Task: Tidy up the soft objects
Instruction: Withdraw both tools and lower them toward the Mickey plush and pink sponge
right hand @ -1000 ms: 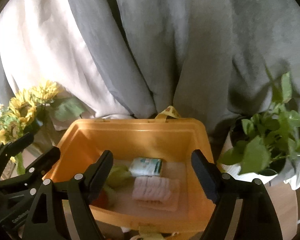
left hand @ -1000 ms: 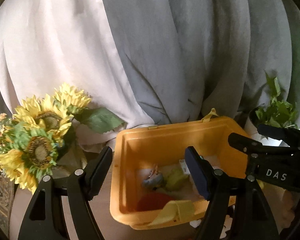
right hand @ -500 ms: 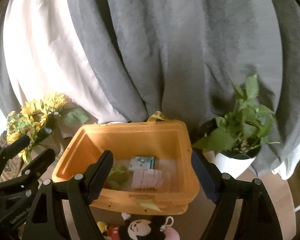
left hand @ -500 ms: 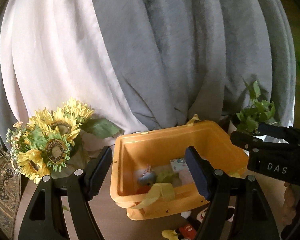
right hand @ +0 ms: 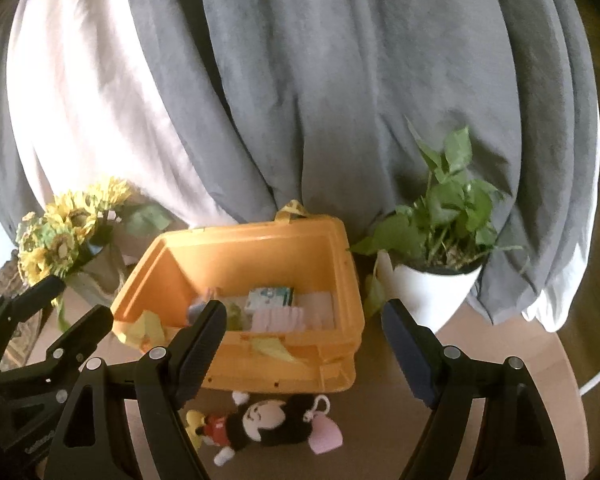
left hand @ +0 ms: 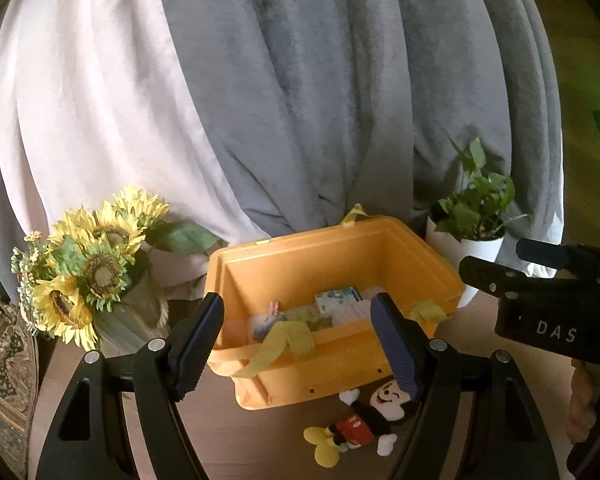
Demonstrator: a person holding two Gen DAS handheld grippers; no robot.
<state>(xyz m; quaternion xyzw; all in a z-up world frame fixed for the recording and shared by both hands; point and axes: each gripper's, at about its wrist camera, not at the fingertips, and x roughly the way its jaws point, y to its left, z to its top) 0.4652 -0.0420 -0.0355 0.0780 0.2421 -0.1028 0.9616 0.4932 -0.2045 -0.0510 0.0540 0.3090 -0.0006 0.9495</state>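
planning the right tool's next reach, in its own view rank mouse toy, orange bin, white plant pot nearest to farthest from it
1. mouse toy, on the table just below the right tool
2. orange bin, behind the toy
3. white plant pot, farther back on the right

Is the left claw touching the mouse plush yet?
Apart. In the right wrist view the left claw hangs open, up at the left, with bare table between it and the mouse plush.

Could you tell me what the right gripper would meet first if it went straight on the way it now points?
Most likely the near wall of the orange bin, which fills the gap ahead of the open right gripper. The mouse plush lies lower, probably under that line, though depth is uncertain.
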